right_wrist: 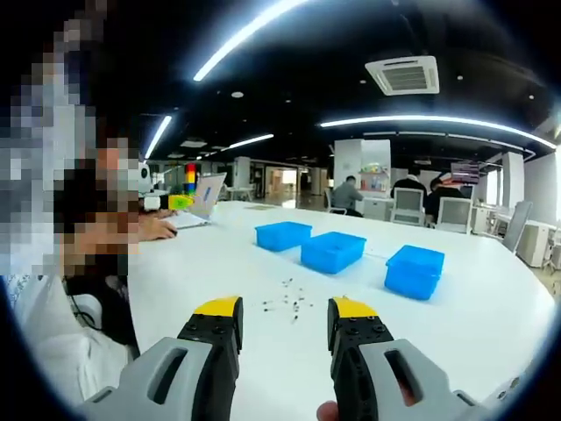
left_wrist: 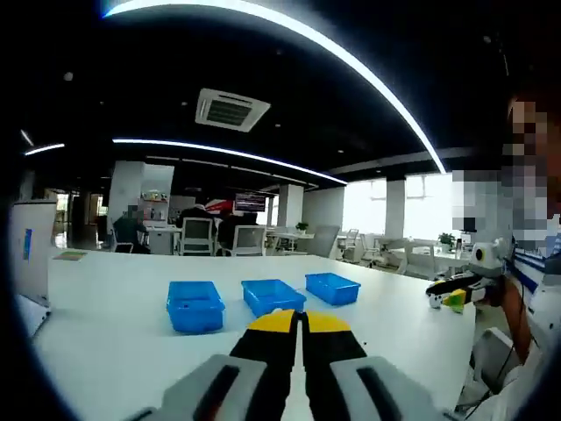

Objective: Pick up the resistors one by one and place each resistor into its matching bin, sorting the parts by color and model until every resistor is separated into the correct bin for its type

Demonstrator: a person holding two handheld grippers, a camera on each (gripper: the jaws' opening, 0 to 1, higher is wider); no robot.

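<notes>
In the left gripper view the left gripper (left_wrist: 298,317) has its yellow-tipped jaws pressed together with nothing between them, held above the white table (left_wrist: 114,324) and facing a row of three blue bins (left_wrist: 195,306). In the right gripper view the right gripper (right_wrist: 285,309) has its jaws spread wide apart and holds nothing, and the resistors (right_wrist: 289,303) lie scattered loose on the tabletop just ahead between the jaw tips, short of the bins. At the table's far edge a person's hand (right_wrist: 158,230) rests near an open laptop (right_wrist: 203,200)
</notes>
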